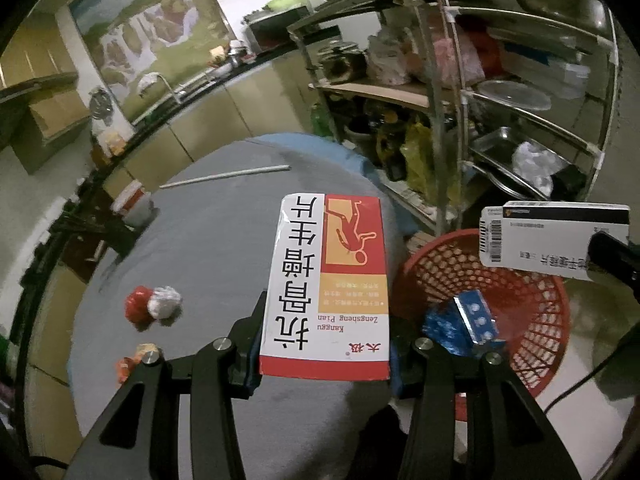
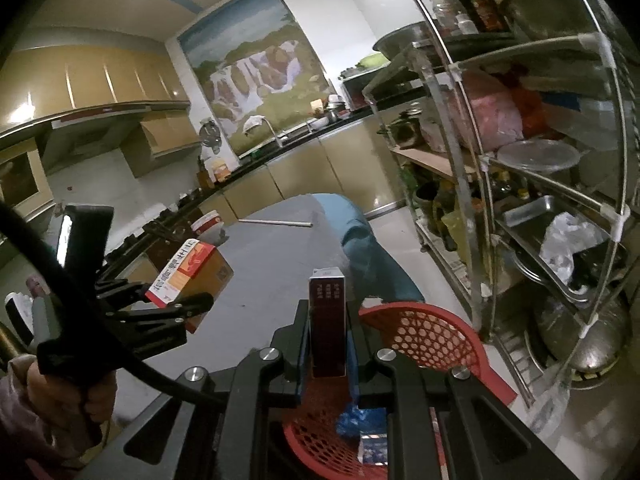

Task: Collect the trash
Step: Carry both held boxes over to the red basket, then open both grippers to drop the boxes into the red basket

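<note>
Left gripper (image 1: 324, 354): fingers pinch the near end of a red-and-white medicine box (image 1: 326, 284), held flat above the near right edge of the tabletop (image 1: 208, 248); the box face carries Chinese characters and "Kangu Zengsheng Pian".
Right gripper (image 2: 328, 354): fingers pinch a dark red medicine box (image 2: 328, 320) on its two broad sides, box upright on its narrow edge, above the red basket (image 2: 432, 336).
Same box, left wrist view: white side with barcode (image 1: 552, 236), above the basket's far rim.
Red basket: perforated plastic, beside the right edge of the tabletop, lower than its surface.
Basket contents: crumpled blue wrapper (image 1: 444, 326) and a small blue box (image 1: 478, 316) touching it, both on the basket floor.
Trash on the tabletop: a red-and-white crumpled wad (image 1: 154, 304) toward the near left; an orange scrap (image 1: 134, 360) at the near left edge, partly hidden by the gripper linkage.
White rod (image 1: 224, 176): lying flat near the far edge of the tabletop.
Surroundings: metal shelf rack (image 1: 500, 92) well right of the tabletop, loaded with trays, bags and jars; waterfall mural (image 2: 256, 72) on the far wall.
</note>
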The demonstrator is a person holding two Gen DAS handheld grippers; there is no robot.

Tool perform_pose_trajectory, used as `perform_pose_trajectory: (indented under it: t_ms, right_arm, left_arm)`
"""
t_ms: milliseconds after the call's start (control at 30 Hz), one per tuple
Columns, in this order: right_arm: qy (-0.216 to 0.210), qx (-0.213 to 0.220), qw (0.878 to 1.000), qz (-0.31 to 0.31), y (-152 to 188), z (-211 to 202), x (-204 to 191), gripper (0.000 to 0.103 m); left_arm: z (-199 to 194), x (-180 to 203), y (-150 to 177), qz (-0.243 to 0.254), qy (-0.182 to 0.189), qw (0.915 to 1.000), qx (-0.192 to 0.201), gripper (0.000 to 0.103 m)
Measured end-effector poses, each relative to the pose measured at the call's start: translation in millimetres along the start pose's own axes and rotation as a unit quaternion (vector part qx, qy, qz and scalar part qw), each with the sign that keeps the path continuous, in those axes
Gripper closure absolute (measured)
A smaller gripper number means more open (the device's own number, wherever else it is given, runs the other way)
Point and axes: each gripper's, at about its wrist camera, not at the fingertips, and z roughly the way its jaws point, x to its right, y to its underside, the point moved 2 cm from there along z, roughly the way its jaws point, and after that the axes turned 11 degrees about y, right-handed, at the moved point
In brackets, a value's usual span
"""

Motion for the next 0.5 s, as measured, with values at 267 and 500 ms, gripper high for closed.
perform_pose_trajectory:
  t_ms: [267, 500]
  right_arm:
    - [0.026, -0.032, 0.999, 0.009, 10.7, 7.2, 17.6, 0.086]
    - [0.042, -0.068, 0.997, 0.019, 21.3, 20.8, 25.0, 0.084]
  left_arm:
    - [20.8, 20.8, 8.7, -0.003, 0.090, 0.9954, -0.032, 0.054]
    - [38.8, 38.8, 16.9, -0.012, 0.181, 0.9814, -0.064, 0.053]
